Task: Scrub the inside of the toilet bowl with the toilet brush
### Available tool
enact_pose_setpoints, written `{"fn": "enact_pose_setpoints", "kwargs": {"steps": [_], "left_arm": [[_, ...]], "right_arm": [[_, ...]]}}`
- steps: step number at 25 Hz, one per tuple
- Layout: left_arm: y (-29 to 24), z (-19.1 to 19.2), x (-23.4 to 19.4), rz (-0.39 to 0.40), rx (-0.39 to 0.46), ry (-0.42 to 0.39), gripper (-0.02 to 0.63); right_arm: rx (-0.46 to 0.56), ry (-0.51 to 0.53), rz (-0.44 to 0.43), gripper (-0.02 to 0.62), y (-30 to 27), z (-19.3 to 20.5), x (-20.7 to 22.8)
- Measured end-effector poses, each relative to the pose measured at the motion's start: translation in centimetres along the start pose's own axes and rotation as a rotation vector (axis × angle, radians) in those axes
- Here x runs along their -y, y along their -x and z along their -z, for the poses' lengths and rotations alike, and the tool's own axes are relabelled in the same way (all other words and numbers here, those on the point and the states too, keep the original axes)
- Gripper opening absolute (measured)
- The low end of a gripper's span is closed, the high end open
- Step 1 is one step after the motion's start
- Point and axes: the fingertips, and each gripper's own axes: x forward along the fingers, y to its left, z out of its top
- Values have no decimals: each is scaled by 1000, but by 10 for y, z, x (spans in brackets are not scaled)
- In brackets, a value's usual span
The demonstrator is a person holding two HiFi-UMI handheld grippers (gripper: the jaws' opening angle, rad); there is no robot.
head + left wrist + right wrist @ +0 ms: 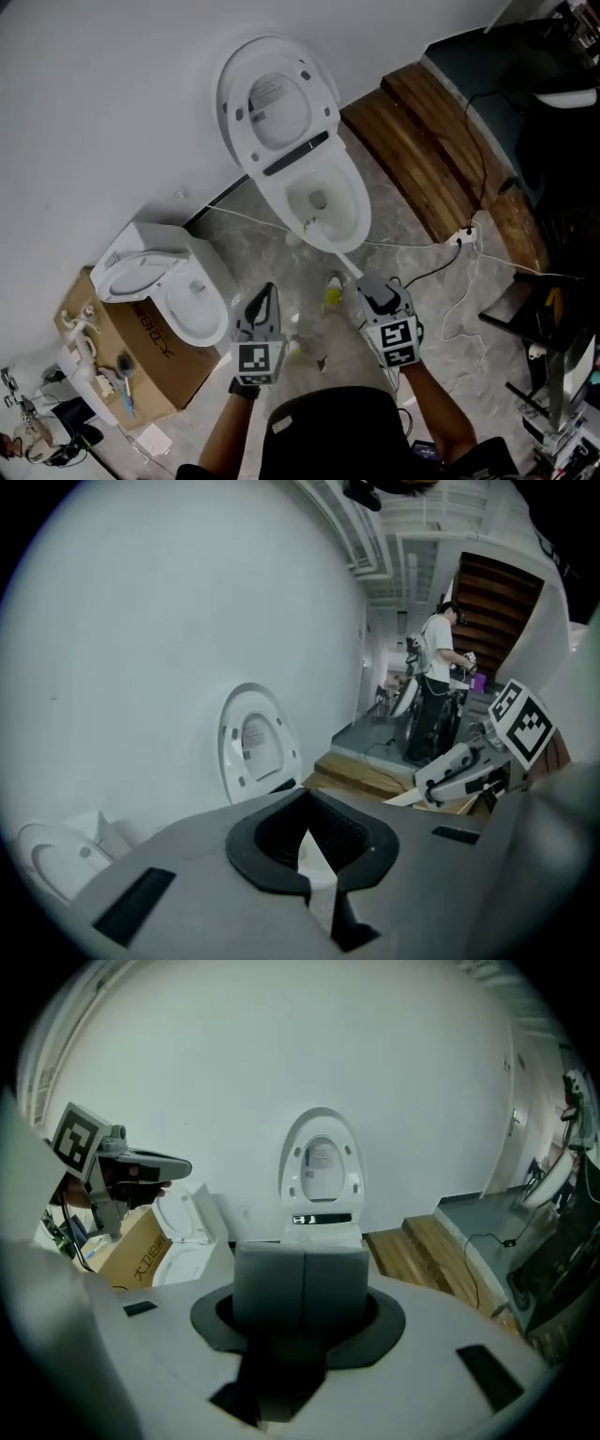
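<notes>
A white toilet (351, 180) stands against the wall with its lid (274, 94) raised. The toilet brush's bristle head (315, 226) rests inside the bowl at the near rim. Its white handle (344, 258) slants back to my right gripper (362, 281), which is shut on it. In the right gripper view the jaws (302, 1283) are pressed together, the handle is hidden, and the toilet (322, 1171) lies straight ahead. My left gripper (268, 291) hovers over the floor left of the bowl, shut and holding nothing. The left gripper view shows the raised lid (255, 741) ahead.
A second white toilet (173, 286) sits on a cardboard box (150, 361) at the left. A wooden step (422, 141) runs along the right, with cables and a power strip (466, 236) on the stone floor. A small yellow-green object (333, 296) lies near my grippers. A person (437, 682) stands far off.
</notes>
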Motion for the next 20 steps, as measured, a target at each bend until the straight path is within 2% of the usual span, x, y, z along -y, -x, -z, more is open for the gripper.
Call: {"fn": "enact_pose_setpoints", "kwargs": {"steps": [3, 6, 9, 12, 20], "left_arm": [[-50, -4, 2, -23, -3, -45, 18], [-92, 6, 1, -37, -20, -18, 18], [-132, 28, -7, -16, -37, 26, 18], [-163, 56, -15, -15, -46, 15, 18], [-225, 133, -28, 12, -78, 41, 18]], "right_arm": [[8, 2, -3, 158, -45, 1, 46], [-10, 26, -15, 158, -90, 8, 71], [-33, 52, -34, 158, -143, 19, 78], [-47, 72, -71, 158, -196, 39, 73], [-95, -10, -46, 158, -298, 95, 87]]}}
